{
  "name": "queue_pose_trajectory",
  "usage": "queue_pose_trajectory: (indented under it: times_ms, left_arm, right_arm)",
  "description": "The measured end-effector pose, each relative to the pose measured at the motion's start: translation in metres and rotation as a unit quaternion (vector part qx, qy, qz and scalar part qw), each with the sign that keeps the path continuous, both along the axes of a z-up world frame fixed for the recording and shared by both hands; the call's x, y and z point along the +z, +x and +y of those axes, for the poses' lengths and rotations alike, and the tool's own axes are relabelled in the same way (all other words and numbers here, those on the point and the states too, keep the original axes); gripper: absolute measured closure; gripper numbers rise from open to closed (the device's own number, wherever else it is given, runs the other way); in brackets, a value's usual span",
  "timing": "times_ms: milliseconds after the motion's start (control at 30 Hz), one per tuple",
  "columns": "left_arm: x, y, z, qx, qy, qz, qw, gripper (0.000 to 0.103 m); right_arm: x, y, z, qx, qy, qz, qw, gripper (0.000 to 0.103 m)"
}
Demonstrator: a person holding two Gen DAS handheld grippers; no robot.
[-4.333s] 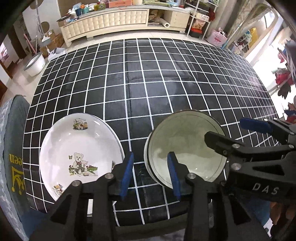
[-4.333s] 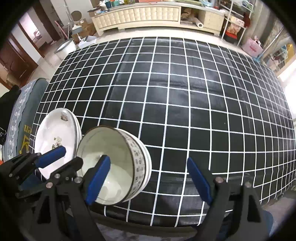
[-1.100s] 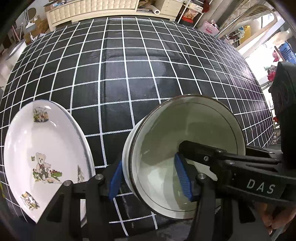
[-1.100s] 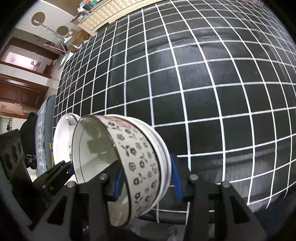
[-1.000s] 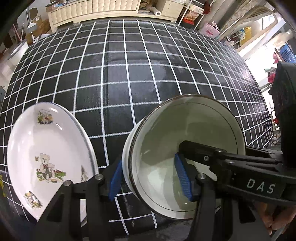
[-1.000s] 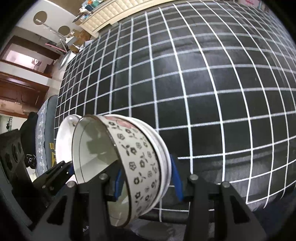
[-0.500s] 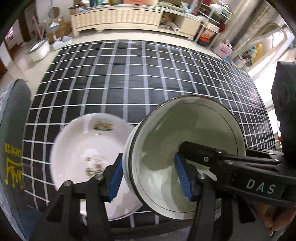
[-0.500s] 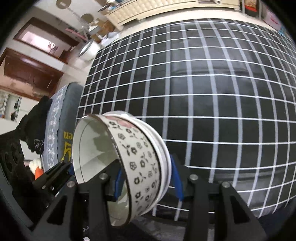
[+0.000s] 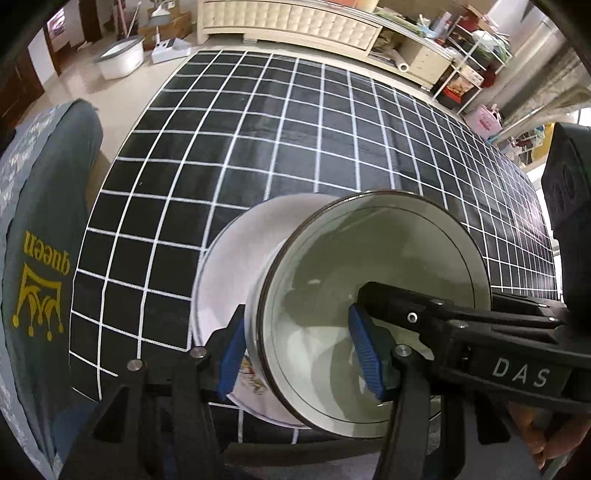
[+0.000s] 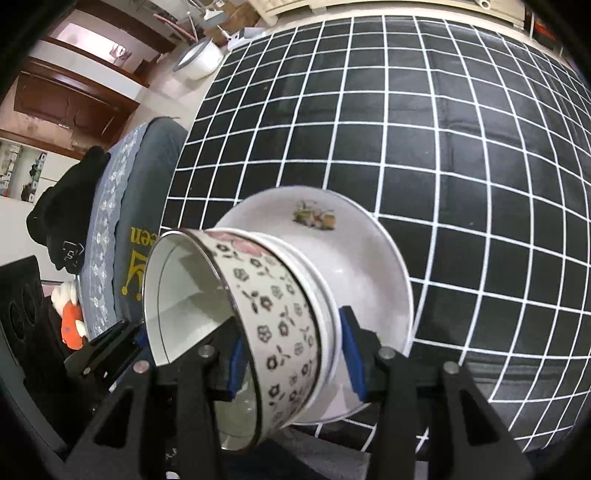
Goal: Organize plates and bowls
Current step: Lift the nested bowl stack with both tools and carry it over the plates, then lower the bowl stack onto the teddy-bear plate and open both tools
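A stack of white bowls with black flower print (image 10: 273, 306) is held between both grippers, over a white plate with a picture print (image 10: 362, 251) that lies on the black grid tablecloth near its front edge. My left gripper (image 9: 299, 354) is shut on the left wall of the bowl stack (image 9: 369, 280), one finger inside and one outside. My right gripper (image 10: 293, 356) is shut on the right wall of the same stack. The plate (image 9: 236, 266) shows behind the bowls in the left wrist view; whether the stack touches it is hidden.
The table with the black-and-white grid cloth (image 9: 295, 122) stretches away ahead. A grey chair back with a yellow "queen" print (image 9: 40, 258) stands at the table's left edge. A cream cabinet (image 9: 288, 22) and a white basin (image 9: 118, 59) are far off on the floor.
Both grippers closed on the bowl stack, lifted it and carried it left. It was beside the plate; now it is over the plate.
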State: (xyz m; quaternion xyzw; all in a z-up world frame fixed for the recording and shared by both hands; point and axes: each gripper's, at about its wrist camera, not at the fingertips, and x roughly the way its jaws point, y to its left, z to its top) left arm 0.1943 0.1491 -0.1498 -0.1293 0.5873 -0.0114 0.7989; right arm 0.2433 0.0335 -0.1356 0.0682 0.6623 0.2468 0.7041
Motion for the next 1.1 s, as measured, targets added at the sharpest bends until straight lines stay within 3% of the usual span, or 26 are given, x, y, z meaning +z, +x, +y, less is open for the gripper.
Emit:
queue_pose_trajectory:
  times_ms: [267, 433, 667, 867, 933, 1100]
  left_arm:
    - [-0.009, 0.001, 0.007, -0.006, -0.015, -0.007, 0.9998, 0.051]
    - [-0.009, 0.003, 0.003, -0.016, -0.005, -0.015, 0.9997, 0.052]
    - [-0.007, 0.004, 0.002, -0.021, 0.014, -0.025, 0.9994, 0.052]
    - [-0.001, 0.001, -0.001, -0.025, 0.039, -0.042, 0.998, 0.044]
    - [0.0, -0.002, 0.0, -0.023, 0.043, -0.044, 0.9978, 0.036]
    - [0.013, -0.011, 0.0, -0.022, 0.057, -0.076, 0.9953, 0.035]
  right_arm:
    - [-0.001, 0.0, -0.006, -0.006, -0.006, -0.006, 1.0, 0.054]
    - [-0.002, -0.001, -0.009, -0.005, 0.006, -0.015, 1.0, 0.053]
    - [0.014, -0.005, -0.007, 0.013, -0.054, -0.085, 0.995, 0.05]
    - [0.017, -0.007, -0.011, 0.018, -0.072, -0.099, 0.992, 0.049]
    - [0.025, -0.013, -0.014, 0.024, -0.066, -0.116, 0.991, 0.049]
    - [0.047, -0.022, -0.018, 0.031, -0.048, -0.159, 0.986, 0.049]
